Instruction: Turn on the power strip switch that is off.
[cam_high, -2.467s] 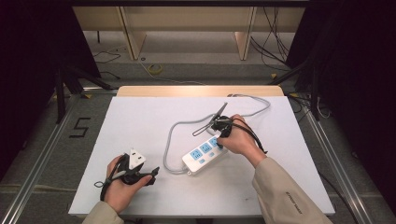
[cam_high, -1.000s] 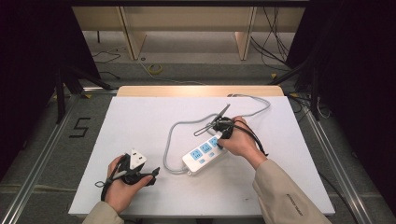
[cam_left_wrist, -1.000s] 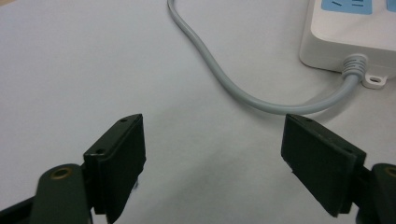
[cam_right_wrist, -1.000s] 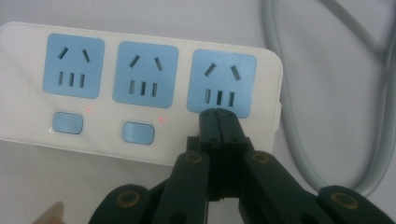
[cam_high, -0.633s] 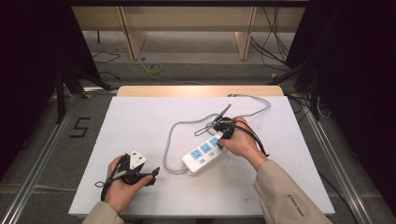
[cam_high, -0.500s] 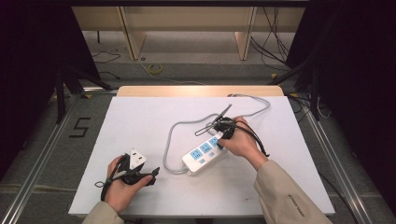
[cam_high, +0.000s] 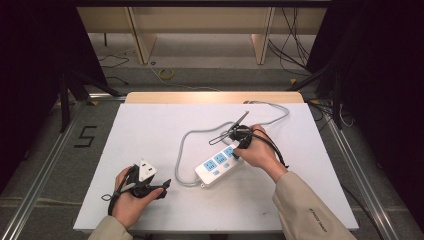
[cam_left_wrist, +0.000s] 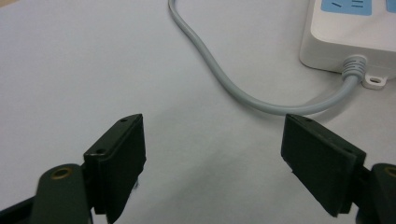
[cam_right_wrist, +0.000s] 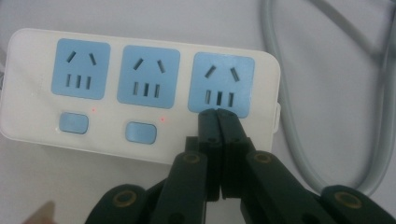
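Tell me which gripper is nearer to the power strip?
Right. The right gripper, jaws shut, is over the power strip at its third socket. The left gripper rests apart on the table, open, facing the strip's cable end.

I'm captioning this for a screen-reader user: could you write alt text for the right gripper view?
The right gripper, jaws shut, presses its tips on a white power strip just below the rightmost of three blue sockets. Two blue switches sit under the other sockets; a grey cable loops alongside.

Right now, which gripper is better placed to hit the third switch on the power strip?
Right. The right gripper is shut, its tips over the power strip where the third switch would sit, probably already pressing it. The left gripper is open over bare table, short of the grey cord.
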